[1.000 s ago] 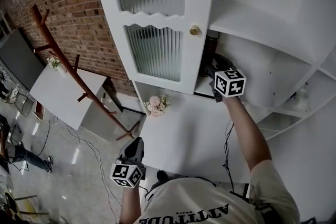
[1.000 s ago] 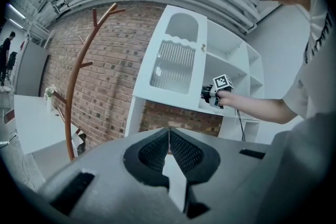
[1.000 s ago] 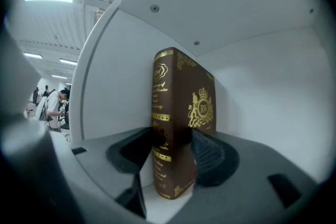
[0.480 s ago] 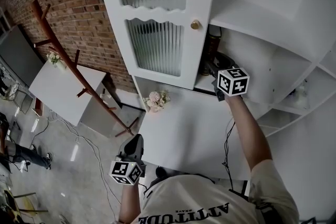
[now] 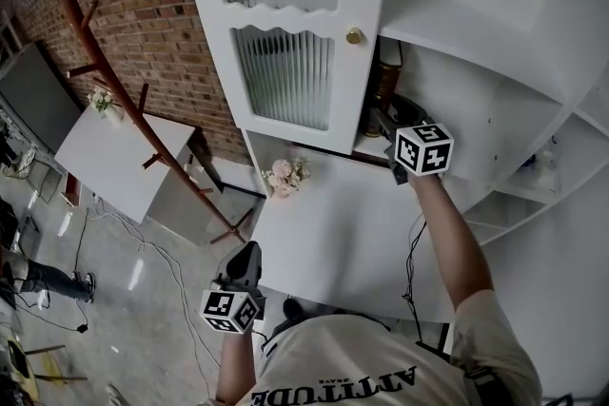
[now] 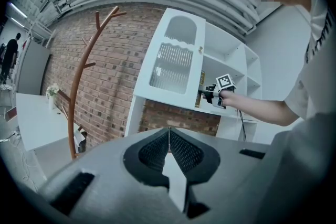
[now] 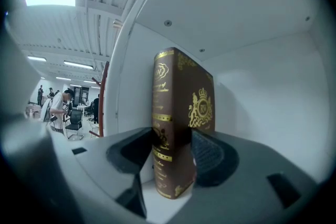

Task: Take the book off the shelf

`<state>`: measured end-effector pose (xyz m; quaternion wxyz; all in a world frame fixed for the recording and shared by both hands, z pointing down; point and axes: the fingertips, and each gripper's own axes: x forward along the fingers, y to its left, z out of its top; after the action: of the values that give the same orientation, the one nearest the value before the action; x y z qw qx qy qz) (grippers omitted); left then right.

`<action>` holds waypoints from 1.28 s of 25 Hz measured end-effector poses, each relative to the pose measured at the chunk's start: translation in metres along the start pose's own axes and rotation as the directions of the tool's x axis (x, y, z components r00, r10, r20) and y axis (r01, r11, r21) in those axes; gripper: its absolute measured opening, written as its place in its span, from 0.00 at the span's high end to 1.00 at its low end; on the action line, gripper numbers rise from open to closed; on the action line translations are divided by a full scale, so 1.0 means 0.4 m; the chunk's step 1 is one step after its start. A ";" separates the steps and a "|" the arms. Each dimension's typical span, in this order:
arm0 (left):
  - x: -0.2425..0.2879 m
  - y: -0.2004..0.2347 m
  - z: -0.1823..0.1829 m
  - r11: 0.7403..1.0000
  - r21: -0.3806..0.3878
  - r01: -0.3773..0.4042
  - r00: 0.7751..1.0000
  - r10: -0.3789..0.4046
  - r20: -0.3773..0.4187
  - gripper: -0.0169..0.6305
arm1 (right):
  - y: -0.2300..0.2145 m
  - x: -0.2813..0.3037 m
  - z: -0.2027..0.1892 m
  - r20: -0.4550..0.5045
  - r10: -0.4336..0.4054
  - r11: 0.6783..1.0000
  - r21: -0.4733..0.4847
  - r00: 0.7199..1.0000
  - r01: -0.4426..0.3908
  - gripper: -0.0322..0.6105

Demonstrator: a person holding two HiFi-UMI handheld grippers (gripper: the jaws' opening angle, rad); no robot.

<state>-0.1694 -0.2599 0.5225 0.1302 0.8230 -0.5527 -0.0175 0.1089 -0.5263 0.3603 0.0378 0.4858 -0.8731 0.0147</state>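
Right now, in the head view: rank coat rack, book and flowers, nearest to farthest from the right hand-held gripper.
From the right hand-held gripper:
1. book: on the shelf, between its jaws.
2. flowers: lower left, on the white top below the glass door.
3. coat rack: far left, against the brick wall.

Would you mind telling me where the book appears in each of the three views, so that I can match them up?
Head view: the book is upper centre, upright on the shelf just right of the door knob.
Left gripper view: small, right of centre, a thin upright strip.
Right gripper view: dead centre and close up, spine forward.
Shared landmark: the ribbed-glass cabinet door, immediately left of the book in the head and left gripper views.
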 end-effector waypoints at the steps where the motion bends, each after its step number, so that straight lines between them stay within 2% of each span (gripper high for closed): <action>1: -0.002 -0.002 -0.002 1.000 -0.001 0.000 1.000 0.000 -0.001 0.93 | 0.004 -0.004 0.001 0.000 0.001 1.000 -0.001 1.000 -0.001 0.57; 32: 0.001 -0.026 -0.012 1.000 -0.010 0.020 1.000 -0.020 -0.004 0.93 | 0.103 -0.109 -0.011 0.012 0.032 0.999 -0.005 0.999 -0.032 0.57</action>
<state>-0.1591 -0.2558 0.5250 0.1354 0.8278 -0.5441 -0.0197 0.0969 -0.4673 0.3617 0.0336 0.4718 -0.8810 0.0103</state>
